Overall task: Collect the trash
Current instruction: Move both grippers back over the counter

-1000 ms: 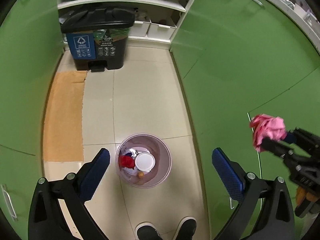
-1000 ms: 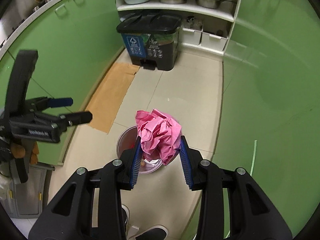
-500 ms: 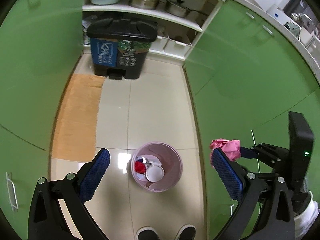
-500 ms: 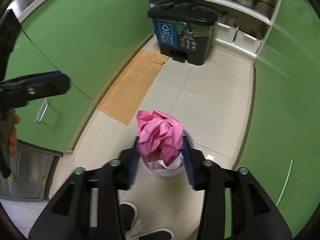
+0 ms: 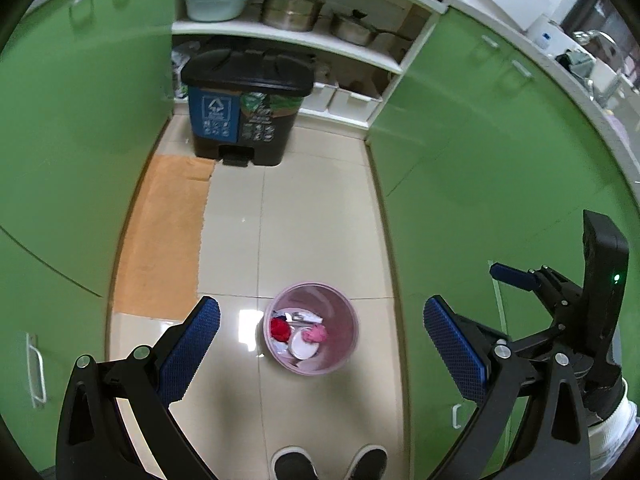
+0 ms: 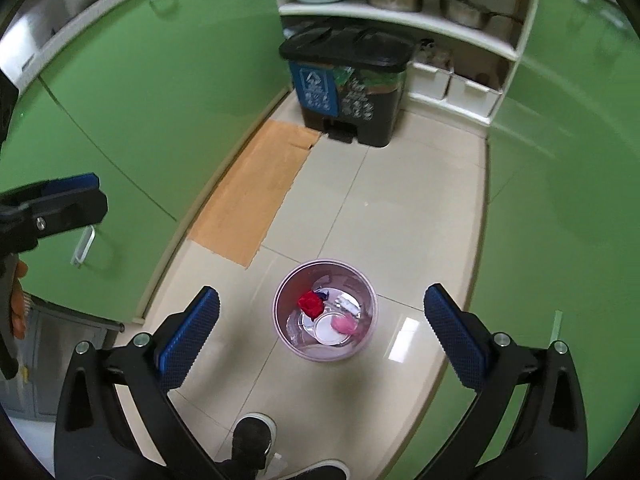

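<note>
Both the right gripper (image 6: 320,320) and left gripper (image 5: 318,332) hang with jaws wide and empty above the pink bin (image 6: 370,304). Inside lie the pink wad (image 6: 345,324), a red scrap (image 6: 310,303) and a white lid (image 6: 326,330).

floor tiles (image 5: 320,220): glossy, smooth
cabinet doors (image 5: 480,184): glossy green
pink bin (image 6: 362,280): smooth plastic
mat (image 5: 160,232), 10 o'clock: matt
pots (image 5: 292,10): shiny metal
</note>
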`<state>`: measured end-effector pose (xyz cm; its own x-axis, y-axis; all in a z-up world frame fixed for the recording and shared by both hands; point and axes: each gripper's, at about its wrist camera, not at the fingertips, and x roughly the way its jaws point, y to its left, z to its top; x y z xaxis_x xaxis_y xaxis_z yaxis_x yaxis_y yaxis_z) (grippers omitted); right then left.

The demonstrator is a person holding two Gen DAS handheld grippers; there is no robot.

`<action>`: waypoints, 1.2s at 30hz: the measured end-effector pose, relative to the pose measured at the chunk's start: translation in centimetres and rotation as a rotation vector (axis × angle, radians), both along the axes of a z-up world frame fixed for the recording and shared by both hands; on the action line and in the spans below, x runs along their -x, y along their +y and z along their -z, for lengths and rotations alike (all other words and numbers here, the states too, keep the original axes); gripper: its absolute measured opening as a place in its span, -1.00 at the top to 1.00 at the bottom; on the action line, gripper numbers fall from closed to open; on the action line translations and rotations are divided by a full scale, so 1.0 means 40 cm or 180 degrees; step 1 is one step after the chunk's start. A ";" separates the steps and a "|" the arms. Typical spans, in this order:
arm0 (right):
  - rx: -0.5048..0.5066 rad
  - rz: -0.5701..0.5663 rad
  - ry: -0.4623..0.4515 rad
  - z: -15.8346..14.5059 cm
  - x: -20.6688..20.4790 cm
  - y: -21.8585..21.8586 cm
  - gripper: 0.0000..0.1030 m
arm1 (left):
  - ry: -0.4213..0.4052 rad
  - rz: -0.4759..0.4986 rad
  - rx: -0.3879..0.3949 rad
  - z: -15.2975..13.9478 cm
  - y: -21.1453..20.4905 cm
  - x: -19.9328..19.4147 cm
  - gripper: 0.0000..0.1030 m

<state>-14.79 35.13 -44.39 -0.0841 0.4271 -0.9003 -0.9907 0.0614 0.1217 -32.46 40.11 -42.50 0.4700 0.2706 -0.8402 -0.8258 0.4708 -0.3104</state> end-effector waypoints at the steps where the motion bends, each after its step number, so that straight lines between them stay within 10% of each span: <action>1: -0.0014 0.0031 0.0003 -0.031 -0.005 -0.013 -0.94 | -0.0009 0.0031 -0.0009 -0.036 -0.011 -0.007 -0.90; 18: -0.0399 0.1261 -0.0251 -0.838 -0.325 -0.509 -0.94 | -0.0077 0.1014 -0.0362 -0.737 -0.281 -0.271 -0.90; 36: -0.0493 0.2997 -0.0508 -1.011 -0.583 -1.105 -0.95 | -0.0309 0.2921 -0.0578 -0.915 -0.673 -0.831 -0.90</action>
<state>8.55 -9.07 -3.95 0.4718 0.3719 -0.7994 -0.5493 0.8332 0.0634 0.77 13.20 -5.91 0.6303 -0.1174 -0.7674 -0.0822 0.9728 -0.2164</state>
